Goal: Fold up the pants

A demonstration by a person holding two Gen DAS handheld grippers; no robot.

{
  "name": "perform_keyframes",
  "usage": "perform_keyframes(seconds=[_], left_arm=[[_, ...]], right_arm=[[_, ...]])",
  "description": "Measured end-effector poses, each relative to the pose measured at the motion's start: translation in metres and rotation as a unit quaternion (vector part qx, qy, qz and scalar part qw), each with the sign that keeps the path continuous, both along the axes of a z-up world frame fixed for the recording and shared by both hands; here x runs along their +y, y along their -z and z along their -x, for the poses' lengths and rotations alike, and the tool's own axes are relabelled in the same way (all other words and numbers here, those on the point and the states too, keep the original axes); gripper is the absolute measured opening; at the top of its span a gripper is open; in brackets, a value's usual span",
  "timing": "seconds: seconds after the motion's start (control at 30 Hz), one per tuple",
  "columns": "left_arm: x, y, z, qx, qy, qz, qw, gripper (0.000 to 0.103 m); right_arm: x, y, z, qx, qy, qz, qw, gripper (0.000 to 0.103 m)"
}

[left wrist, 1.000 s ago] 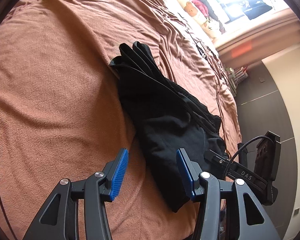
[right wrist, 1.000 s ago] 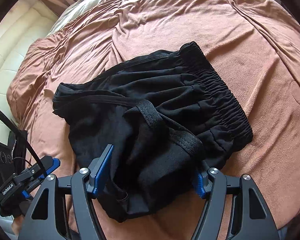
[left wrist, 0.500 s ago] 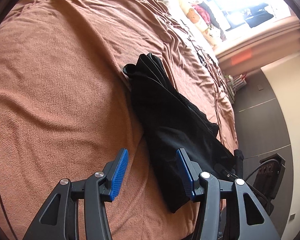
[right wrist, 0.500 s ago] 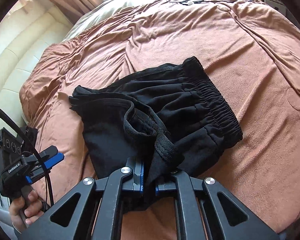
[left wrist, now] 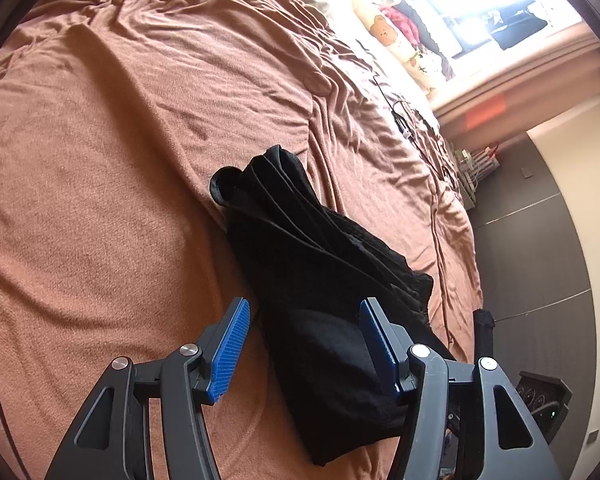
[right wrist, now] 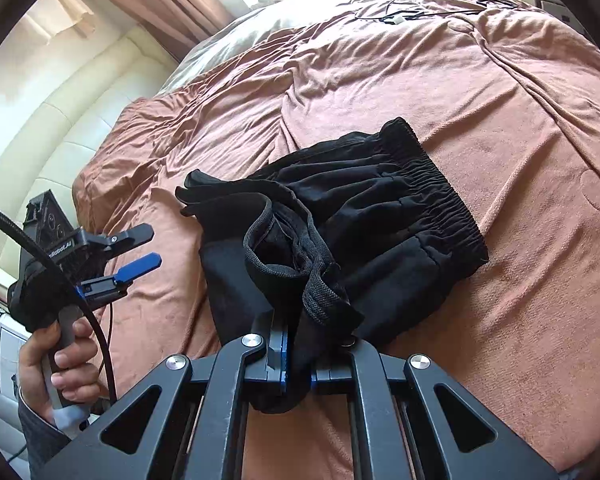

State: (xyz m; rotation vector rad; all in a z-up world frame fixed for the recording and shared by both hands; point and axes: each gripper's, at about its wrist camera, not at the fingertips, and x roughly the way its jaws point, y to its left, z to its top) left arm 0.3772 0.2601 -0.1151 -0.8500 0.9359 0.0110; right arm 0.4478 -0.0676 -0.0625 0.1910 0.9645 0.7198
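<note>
Black pants (right wrist: 352, 216) lie bunched mid-frame on the brown bed (right wrist: 500, 100), long axis running upper right to lower centre; near end pinched in the clamped fingers of the right gripper (right wrist: 298, 372); left gripper (left wrist: 304, 344) nearby, fingers (left wrist: 230, 344) just widened, straddling the fabric's edge, gripping nothing.

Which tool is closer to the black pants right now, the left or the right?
Right. The right tool is clamped on the black pants at their near edge; the left tool is open, off to their side, not gripping.
</note>
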Motion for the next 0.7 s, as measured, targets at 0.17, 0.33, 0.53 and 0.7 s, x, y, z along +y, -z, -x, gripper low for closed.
perform_keyframes(seconds=[0.17, 0.33, 0.53, 0.7], left_arm=[[-0.002, 0.008, -0.028, 0.018, -0.002, -0.003, 0.9998, 0.083], [-0.005, 0.019, -0.049, 0.043, -0.008, -0.004, 0.999, 0.093], [-0.001, 0.025, -0.069, 0.072, -0.026, -0.04, 0.9962, 0.093], [0.017, 0.028, -0.081, 0.095, -0.061, -0.061, 0.9917, 0.093]], right_arm=[[-0.002, 0.004, 0.005, -0.003, -0.006, -0.005, 1.0, 0.004], [0.0, 0.003, 0.005, -0.005, -0.009, -0.009, 1.0, 0.004], [0.0, 0.005, 0.006, -0.006, -0.015, -0.017, 1.0, 0.004], [0.0, 0.008, 0.007, -0.01, -0.02, -0.021, 1.0, 0.004]])
